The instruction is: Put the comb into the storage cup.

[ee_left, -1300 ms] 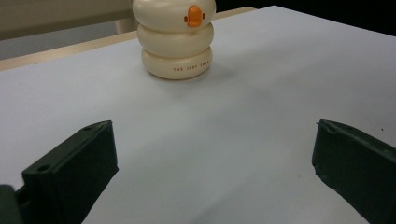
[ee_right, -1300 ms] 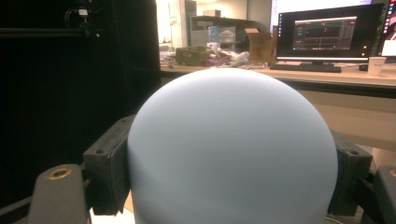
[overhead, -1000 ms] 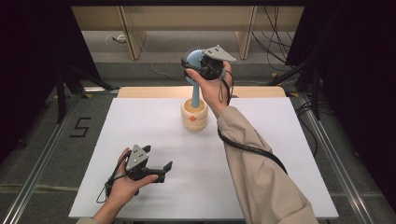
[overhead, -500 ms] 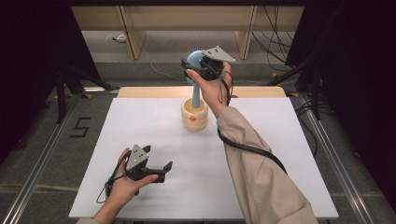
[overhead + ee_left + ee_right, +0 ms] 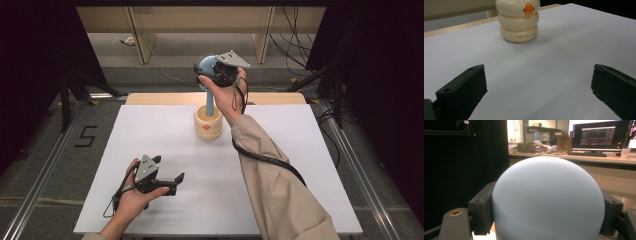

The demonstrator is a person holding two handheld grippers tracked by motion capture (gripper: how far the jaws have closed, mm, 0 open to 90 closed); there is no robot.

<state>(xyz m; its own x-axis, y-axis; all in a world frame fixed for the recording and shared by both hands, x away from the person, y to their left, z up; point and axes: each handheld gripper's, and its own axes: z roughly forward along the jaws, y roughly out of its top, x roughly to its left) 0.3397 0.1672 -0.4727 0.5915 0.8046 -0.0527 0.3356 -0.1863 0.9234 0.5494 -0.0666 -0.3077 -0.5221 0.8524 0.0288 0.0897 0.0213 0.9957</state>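
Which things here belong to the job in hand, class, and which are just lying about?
In use: blue brush, held by the right gripper; cream duck holder it stands in.
Lying about: left gripper, open on the white table; monitor behind.

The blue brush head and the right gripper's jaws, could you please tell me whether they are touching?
Touching. In the right gripper view, both black jaws press against the sides of the blue brush head, with no gap on either side of the right gripper.
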